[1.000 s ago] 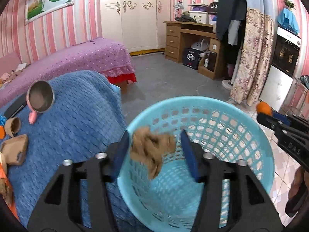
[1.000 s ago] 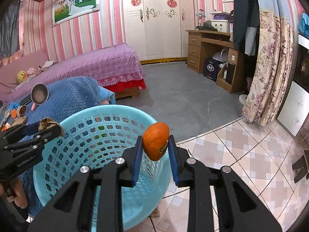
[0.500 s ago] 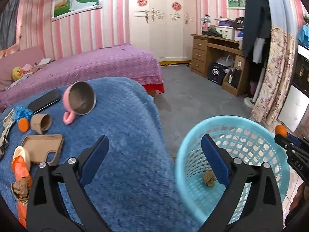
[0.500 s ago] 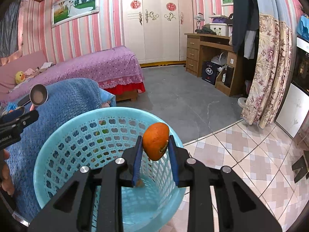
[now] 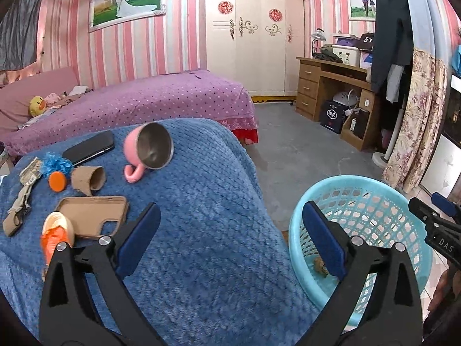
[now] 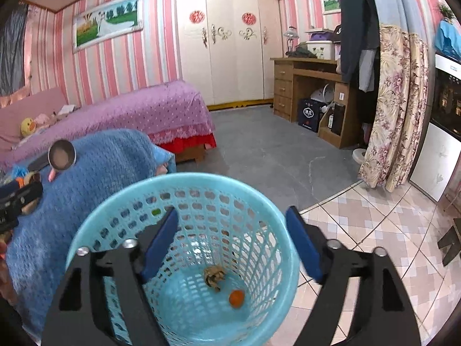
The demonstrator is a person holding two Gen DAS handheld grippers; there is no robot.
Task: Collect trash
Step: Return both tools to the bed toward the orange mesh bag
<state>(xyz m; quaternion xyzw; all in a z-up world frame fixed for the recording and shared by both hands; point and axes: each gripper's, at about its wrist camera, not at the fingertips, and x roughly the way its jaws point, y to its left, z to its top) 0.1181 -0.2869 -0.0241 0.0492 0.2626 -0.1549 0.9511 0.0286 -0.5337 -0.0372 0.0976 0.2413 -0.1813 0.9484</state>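
Now over the basket (image 6: pixel 184 201), the right gripper (image 6: pixel 230 242) points down into its mouth; jaws opening, nothing between the pads; an orange scrap (image 6: pixel 236 298) and a crumpled brown wad (image 6: pixel 214 276) lie on the basket floor, below and just ahead of the fingertips, close together but apart; no further trash within this gripper's reach.

Left gripper (image 5: pixel 230 239) spread wide and empty, hovering above the blue blanket (image 5: pixel 207 201); basket rim (image 5: pixel 360 180) sits to its right, partly behind the right finger; brown wad visible through the mesh there.

Remaining trash lies ahead and to the left of the left gripper: a cardboard tube (image 5: pixel 88 179) on its side, open end facing right, long axis running left-right across the gripper's line; an orange cap (image 5: pixel 57 181) touching the tube's left end; a blue tuft (image 5: pixel 56 165) just beyond the cap; an orange wrapper (image 5: pixel 56 233) just beside the left finger, long axis running away from the camera; crumpled paper strip (image 5: pixel 24 190) farthest left.

Not trash, by my reading: pink mug (image 5: pixel 149 150) tipped over, black phone (image 5: pixel 89 147), tan phone case (image 5: pixel 92 216).

Judgement: left hand is far nearer the blanket items; the wrapper is nearest, lying left of the open jaws, so a leftward shift comes first.
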